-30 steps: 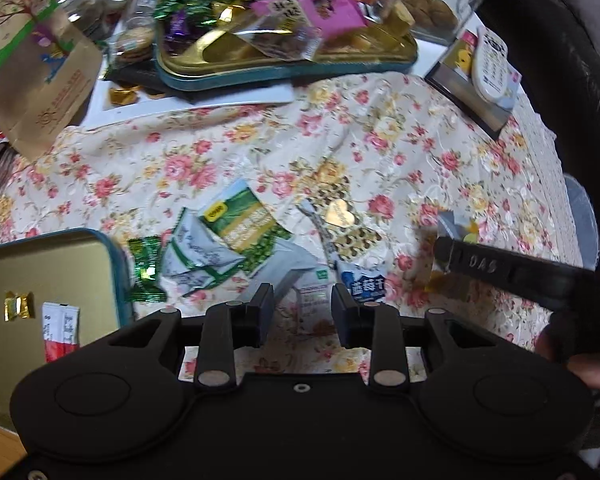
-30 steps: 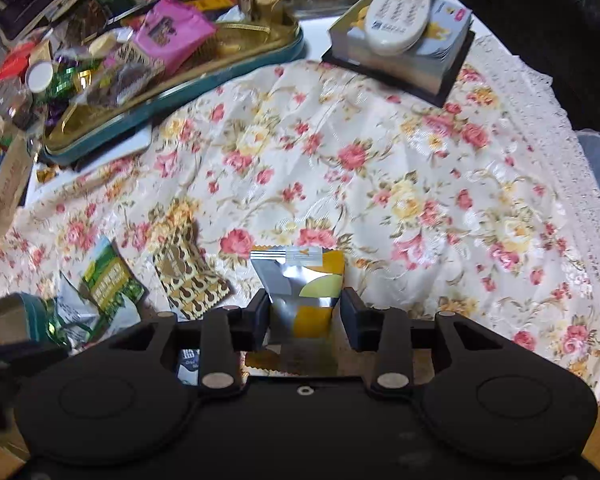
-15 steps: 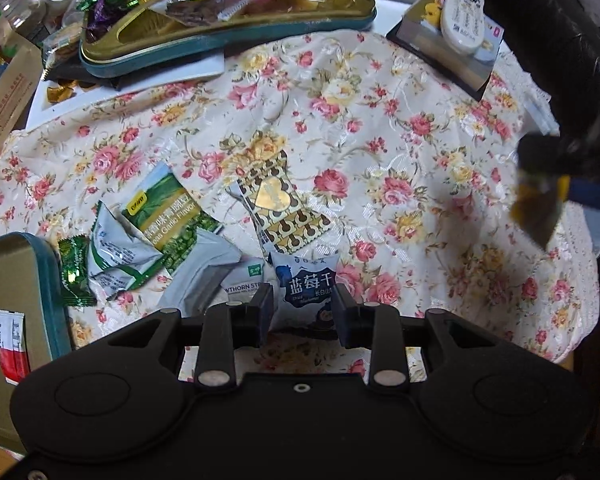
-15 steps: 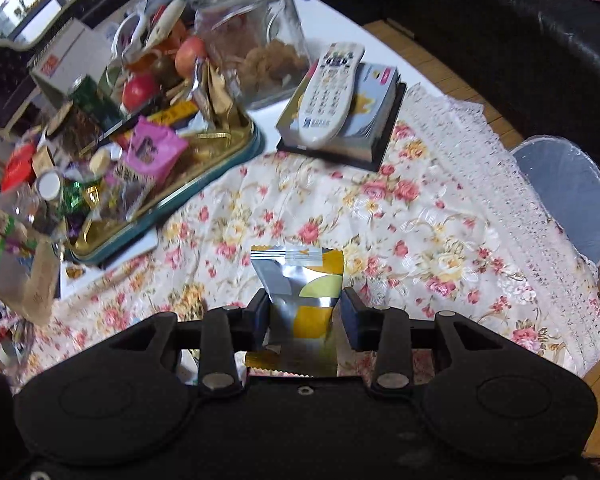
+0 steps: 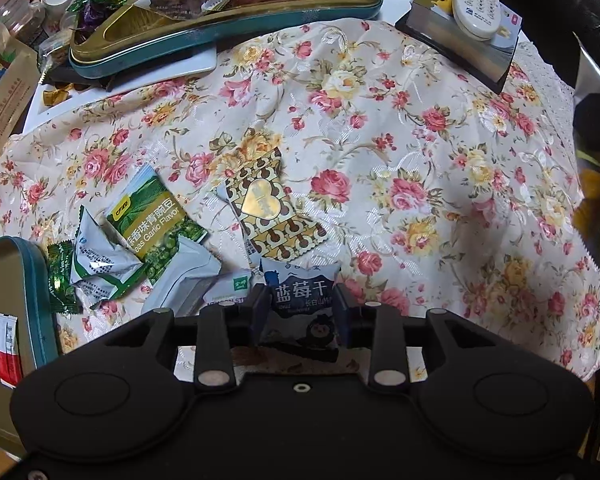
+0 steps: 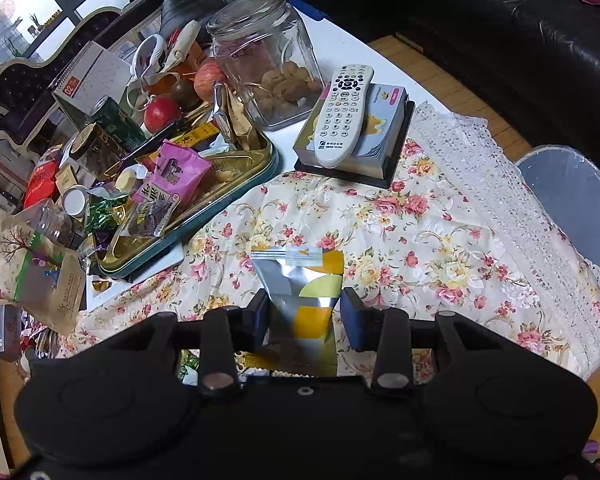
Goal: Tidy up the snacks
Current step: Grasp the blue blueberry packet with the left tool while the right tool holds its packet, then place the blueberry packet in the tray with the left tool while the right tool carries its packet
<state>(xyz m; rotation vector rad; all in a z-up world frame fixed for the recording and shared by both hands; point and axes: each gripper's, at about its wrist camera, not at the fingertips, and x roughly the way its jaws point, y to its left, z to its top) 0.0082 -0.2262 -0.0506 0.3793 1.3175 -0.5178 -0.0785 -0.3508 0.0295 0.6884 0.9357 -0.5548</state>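
Observation:
My left gripper (image 5: 298, 306) is closed around a blue-and-white blueberry snack packet (image 5: 302, 294) low over the floral tablecloth (image 5: 380, 128). Beside it lie a brown heart-patterned packet (image 5: 268, 212), a green garlic-pea packet (image 5: 152, 220), white packets (image 5: 100, 264) and a small green candy (image 5: 60, 276). My right gripper (image 6: 304, 314) is shut on a silver-and-yellow snack packet (image 6: 304, 280) and holds it high above the cloth. It shows as a dark blur at the right edge of the left wrist view (image 5: 596, 160).
A gold tin tray with a teal rim (image 5: 236, 36) heaped with snacks stands at the back left. An open teal-rimmed tin (image 5: 24, 280) sits at the near left. A remote (image 6: 342, 114) on a box, a glass jar (image 6: 268, 60) and a bin (image 6: 572, 200) are on the right.
My left gripper has slid forward and closed around the blueberry packet. My right gripper has risen well above the table with the silver-and-yellow packet.

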